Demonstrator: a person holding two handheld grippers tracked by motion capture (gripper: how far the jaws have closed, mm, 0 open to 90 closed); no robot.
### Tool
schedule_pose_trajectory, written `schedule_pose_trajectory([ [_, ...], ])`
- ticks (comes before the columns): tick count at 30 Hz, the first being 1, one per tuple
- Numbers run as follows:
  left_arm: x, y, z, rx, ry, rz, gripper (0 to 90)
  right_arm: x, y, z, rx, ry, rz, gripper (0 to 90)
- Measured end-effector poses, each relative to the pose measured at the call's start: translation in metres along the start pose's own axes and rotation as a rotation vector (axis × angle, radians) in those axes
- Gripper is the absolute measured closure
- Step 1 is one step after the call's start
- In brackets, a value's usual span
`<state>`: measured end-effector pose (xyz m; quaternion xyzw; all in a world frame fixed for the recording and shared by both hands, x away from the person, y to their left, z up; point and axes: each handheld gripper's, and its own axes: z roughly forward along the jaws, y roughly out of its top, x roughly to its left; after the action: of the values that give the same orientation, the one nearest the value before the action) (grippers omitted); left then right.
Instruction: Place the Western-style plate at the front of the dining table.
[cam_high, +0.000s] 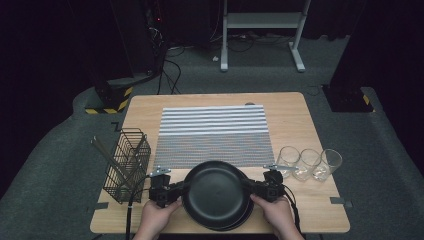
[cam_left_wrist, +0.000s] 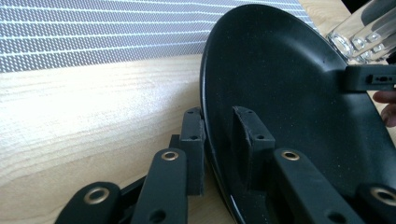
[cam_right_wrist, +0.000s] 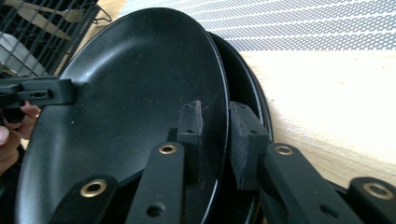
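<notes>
A black plate (cam_high: 215, 190) is at the table's near edge, gripped from both sides. My left gripper (cam_high: 176, 193) is shut on its left rim, my right gripper (cam_high: 252, 189) on its right rim. In the left gripper view the jaws of the left gripper (cam_left_wrist: 217, 135) pinch the plate (cam_left_wrist: 289, 93) at its rim. The right gripper view has the right gripper (cam_right_wrist: 219, 126) clamped on the plate (cam_right_wrist: 130, 93) the same way. A second black plate (cam_right_wrist: 245, 86) lies just under it, its edge (cam_high: 242, 218) peeking out.
A striped placemat (cam_high: 215, 135) covers the middle of the wooden table (cam_high: 295, 115). A black wire basket (cam_high: 127, 162) with cutlery stands at the left. Three clear glasses (cam_high: 310, 162) stand in a row at the right.
</notes>
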<state>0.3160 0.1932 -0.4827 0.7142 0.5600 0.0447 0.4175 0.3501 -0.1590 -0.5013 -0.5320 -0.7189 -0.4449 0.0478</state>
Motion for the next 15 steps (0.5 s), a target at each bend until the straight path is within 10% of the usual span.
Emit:
schedule_pose_trajectory([
  [15,0.0055,0.0032,-0.0032,0.002,0.003,0.003,76.1,0.0066,0.0019,0.0026,0.076,0.047,0.003,55.4],
])
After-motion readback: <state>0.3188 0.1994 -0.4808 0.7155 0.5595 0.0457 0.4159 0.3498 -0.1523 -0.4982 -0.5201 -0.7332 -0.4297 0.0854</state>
